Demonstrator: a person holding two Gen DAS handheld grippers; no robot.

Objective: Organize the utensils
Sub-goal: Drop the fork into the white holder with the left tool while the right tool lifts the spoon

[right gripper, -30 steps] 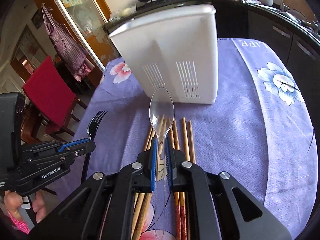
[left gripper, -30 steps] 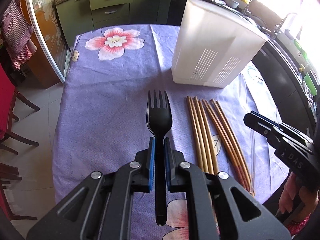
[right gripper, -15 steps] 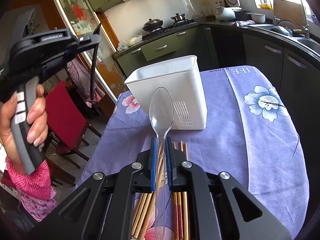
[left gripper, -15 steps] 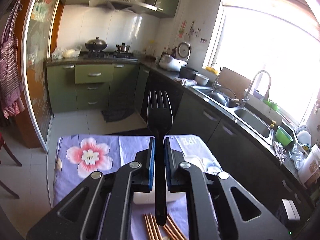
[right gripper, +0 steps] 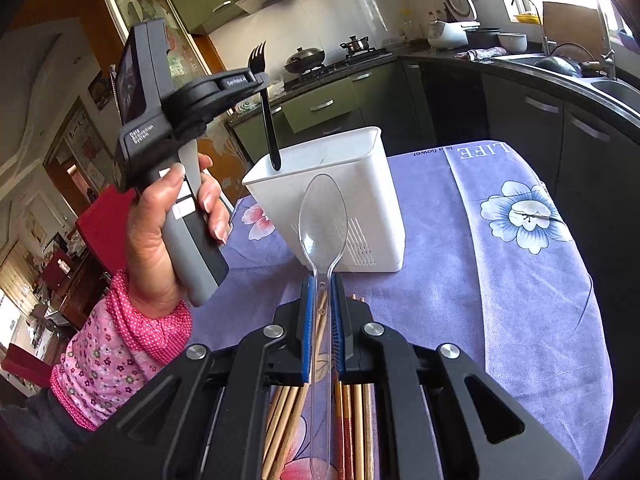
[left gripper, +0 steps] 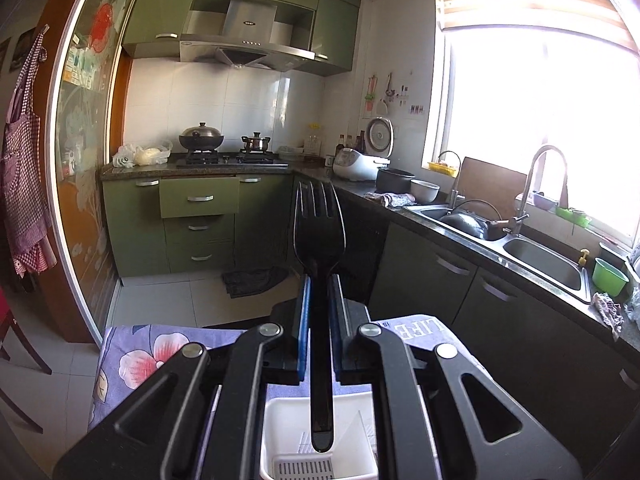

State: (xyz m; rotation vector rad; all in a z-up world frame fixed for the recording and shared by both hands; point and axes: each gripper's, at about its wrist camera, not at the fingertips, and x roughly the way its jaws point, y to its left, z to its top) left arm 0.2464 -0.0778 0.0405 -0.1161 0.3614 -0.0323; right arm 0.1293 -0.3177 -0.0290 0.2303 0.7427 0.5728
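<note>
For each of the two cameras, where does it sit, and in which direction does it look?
Left wrist: sits on the left gripper, looks across the kitchen toward the stove; its fingers clamp the black fork above the white holder.
Right wrist: sits on the right gripper, looks down the purple table; it grips the clear spoon; a hand shows.
Shared: the fork, the holder, the left gripper.
</note>
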